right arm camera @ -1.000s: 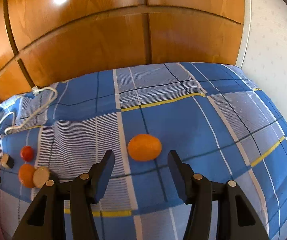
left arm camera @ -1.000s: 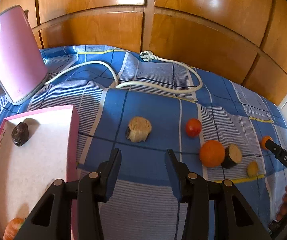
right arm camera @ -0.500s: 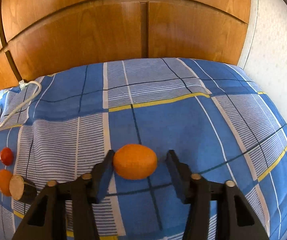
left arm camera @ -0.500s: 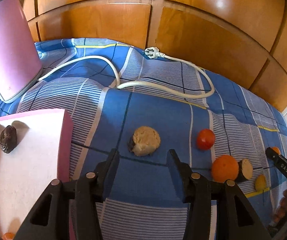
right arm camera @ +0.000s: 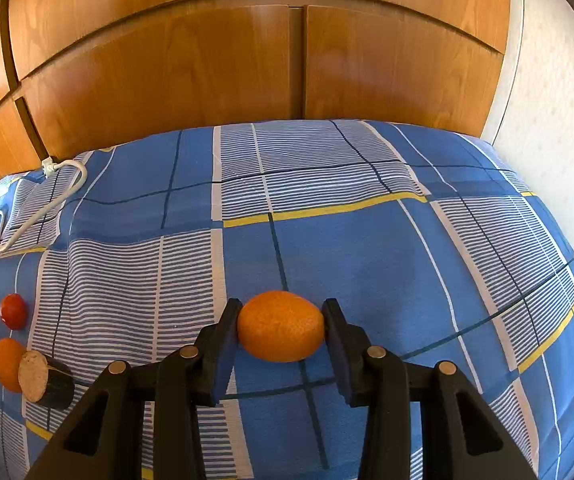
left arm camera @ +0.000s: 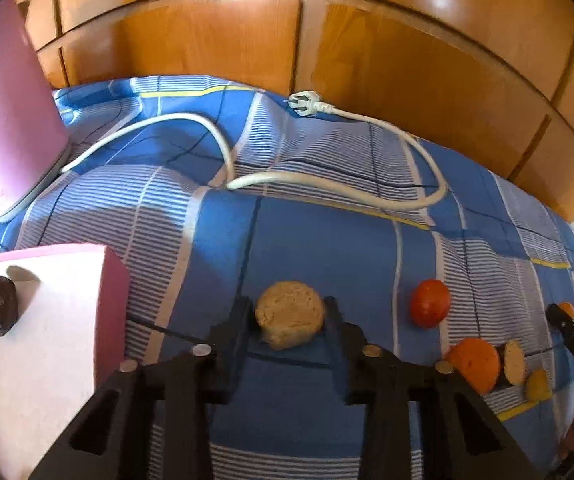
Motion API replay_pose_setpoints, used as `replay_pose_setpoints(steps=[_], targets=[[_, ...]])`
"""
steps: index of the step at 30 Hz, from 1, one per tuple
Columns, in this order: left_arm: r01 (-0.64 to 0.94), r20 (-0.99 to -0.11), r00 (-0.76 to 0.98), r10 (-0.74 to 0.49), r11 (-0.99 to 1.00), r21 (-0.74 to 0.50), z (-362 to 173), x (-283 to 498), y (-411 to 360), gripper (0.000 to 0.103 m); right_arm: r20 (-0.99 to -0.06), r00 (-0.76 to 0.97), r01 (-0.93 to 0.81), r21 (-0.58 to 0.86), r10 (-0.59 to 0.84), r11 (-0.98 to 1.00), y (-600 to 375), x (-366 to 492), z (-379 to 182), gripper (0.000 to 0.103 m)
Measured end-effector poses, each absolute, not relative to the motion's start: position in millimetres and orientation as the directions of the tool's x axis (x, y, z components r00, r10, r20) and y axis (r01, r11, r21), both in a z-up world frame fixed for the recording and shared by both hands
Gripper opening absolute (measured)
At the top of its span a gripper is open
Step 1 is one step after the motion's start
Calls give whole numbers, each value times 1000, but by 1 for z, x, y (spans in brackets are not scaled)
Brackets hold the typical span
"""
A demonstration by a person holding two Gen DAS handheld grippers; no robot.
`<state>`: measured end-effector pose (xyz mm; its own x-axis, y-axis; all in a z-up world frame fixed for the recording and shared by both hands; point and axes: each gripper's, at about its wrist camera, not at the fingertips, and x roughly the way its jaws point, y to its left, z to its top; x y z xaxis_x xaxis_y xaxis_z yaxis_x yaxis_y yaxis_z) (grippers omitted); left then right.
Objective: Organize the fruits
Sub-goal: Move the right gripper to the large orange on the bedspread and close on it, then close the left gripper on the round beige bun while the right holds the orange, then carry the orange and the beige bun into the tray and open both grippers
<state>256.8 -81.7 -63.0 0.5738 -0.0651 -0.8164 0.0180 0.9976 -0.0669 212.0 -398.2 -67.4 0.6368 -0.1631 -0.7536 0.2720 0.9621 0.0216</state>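
Your left gripper (left arm camera: 289,322) clamps the tan fruit (left arm camera: 289,314); your right gripper (right arm camera: 281,330) clamps the orange (right arm camera: 281,326). Pink box (left arm camera: 111,280) at 9 o'clock.

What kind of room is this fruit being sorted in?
Probably a bedroom. The fruit lies on a soft, rumpled blue checked bedcover, wooden wardrobe doors stand right behind it, and a loose white power cord trails across the fabric.
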Motion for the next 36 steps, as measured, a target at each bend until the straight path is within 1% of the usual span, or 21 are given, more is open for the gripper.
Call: replay_pose_setpoints(steps=[9, 18, 22, 26, 30, 34, 36], targets=[[79, -819, 567, -89, 995, -53, -56, 218, -96, 34, -758, 639, 227, 24, -130, 974, -385, 196, -63, 41], [173, -817, 562, -126, 984, -33, -50, 158, -118, 34, -772, 628, 208, 45, -98, 977, -380, 149, -58, 41], [200, -818, 555, -150, 979, -44, -49, 132, -126, 34, -762, 645, 157, 60, -56, 986, -367, 119, -51, 41], [218, -828, 538, -161, 975, -48, -54, 113, -130, 34, -754, 656, 74, 96, 24, 993, -345, 96, -47, 41], [224, -820, 548, -163, 974, -43, -59, 100, -129, 34, -763, 640, 5, 115, 85, 993, -322, 85, -54, 41], [212, -808, 559, -187, 974, -78, -61, 98, -124, 35, -764, 637, -28, 109, 102, 994, -303, 80, -65, 41], [213, -802, 565, -193, 973, -84, -62, 98, -123, 35, -756, 650, -20, 81, 74, 997, -296, 76, -69, 41]])
